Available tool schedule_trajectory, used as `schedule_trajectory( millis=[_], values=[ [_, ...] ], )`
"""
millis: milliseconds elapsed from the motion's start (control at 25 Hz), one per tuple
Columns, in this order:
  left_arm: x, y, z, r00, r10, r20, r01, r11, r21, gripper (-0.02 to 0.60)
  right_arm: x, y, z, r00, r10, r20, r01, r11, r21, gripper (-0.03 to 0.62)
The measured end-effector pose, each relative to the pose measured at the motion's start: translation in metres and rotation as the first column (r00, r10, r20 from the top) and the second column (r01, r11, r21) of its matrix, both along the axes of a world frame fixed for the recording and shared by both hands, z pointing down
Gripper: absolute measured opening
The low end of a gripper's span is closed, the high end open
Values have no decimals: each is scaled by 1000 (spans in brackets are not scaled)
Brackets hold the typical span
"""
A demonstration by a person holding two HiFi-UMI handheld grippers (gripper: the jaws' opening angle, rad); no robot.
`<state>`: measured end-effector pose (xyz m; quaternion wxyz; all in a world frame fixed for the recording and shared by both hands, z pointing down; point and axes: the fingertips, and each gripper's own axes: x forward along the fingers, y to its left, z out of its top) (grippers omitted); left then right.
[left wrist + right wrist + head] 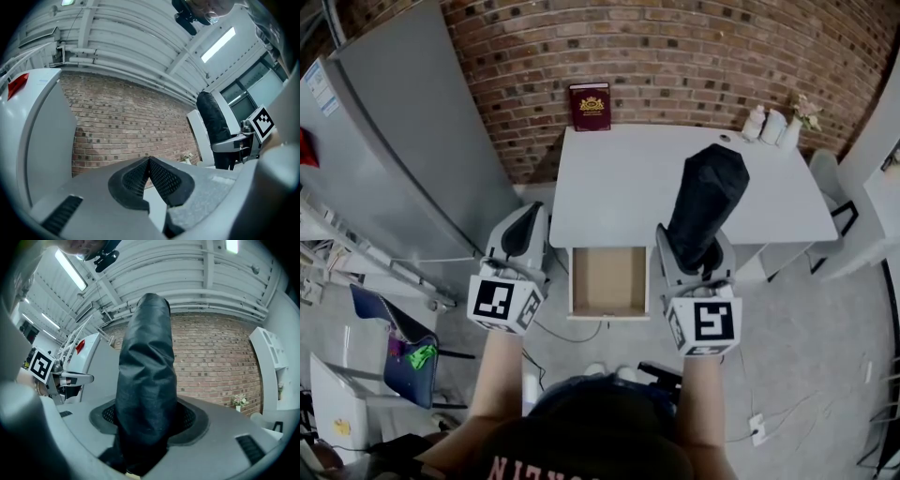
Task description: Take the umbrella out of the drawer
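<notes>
A folded black umbrella [709,202] in its sleeve stands upright in my right gripper [697,251], raised above the right part of the white desk [609,178]. In the right gripper view the umbrella [146,380] fills the gap between the pads, which press on it. The desk's drawer [608,281] hangs pulled out and shows a bare brown bottom. My left gripper [523,234] hovers left of the drawer, level with it. The left gripper view shows this gripper [149,174] with its pads touching and nothing between them. The umbrella [214,125] shows there too, at the right.
A dark red book [590,106] leans on the brick wall at the desk's back edge. Small white bottles and a flower [776,123] stand at the back right corner. A grey cabinet [384,150] rises at the left. A blue chair [398,361] stands lower left.
</notes>
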<state>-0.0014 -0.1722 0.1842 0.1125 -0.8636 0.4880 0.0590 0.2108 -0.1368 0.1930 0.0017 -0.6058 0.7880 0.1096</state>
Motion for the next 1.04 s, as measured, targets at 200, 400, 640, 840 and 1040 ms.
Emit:
schedule_trajectory(
  millis=[200, 400, 640, 840, 1040],
  values=[
    [2, -1, 2, 1000, 3, 5, -3, 1000, 1, -3, 0, 0, 3, 1000, 8, -12, -8, 1000, 4, 245],
    [0, -2, 1, 1000, 4, 10, -4, 1000, 3, -3, -6, -3, 1, 1000, 4, -13, -4, 1000, 2, 244],
    [-1, -2, -1, 1000, 0, 8, 0, 1000, 7, -3, -10, -2, -2, 1000, 1, -6, -1, 1000, -5, 244],
    [-3, 1, 0, 1000, -4, 9, 4, 1000, 5, -3, -13, 1, -3, 1000, -5, -7, 5, 1000, 2, 245],
    [-4, 4, -1, 1000, -4, 7, 4, 1000, 11, -3, -13, 5, -4, 1000, 0, -6, 0, 1000, 9, 245]
  ],
)
